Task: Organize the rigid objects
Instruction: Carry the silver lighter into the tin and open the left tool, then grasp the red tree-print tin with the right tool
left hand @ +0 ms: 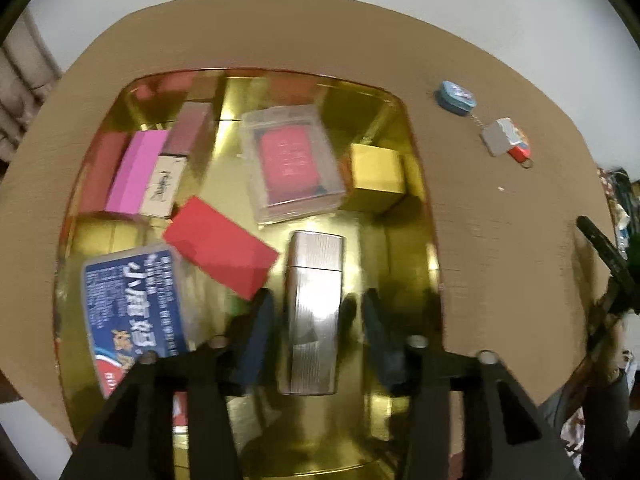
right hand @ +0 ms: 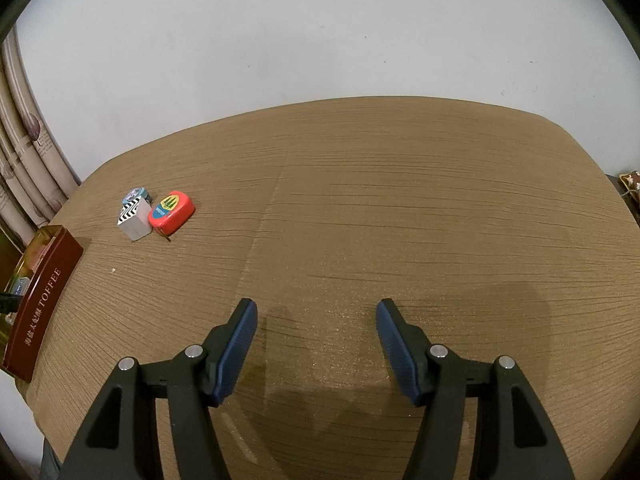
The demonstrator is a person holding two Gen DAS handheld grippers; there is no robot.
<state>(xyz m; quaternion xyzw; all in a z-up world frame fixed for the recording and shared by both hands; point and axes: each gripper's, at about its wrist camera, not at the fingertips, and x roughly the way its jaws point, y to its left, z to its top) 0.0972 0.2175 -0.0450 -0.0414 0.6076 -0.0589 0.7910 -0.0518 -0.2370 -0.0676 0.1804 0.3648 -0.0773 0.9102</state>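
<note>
A gold-lined tin [left hand: 432,240] stands on the brown table. Inside it lie a silver lighter [left hand: 314,320], a red card box [left hand: 220,248], a blue-labelled case [left hand: 136,300], a clear case with a red insert [left hand: 292,168], a gold box [left hand: 376,176] and a pink box [left hand: 136,172]. My left gripper [left hand: 316,304] points down into the tin. Its pads stand on either side of the lighter with a gap on each side, so it is open. My right gripper [right hand: 316,312] hangs open over bare table, with nothing between its fingers.
A red tape measure [right hand: 172,210], a grey block with a black-and-white pattern [right hand: 134,220] and a small blue tin [right hand: 138,195] sit together on the table, right of the big tin. The tin's maroon outer wall [right hand: 40,304] reads TOFFEE. A white wall stands behind the table.
</note>
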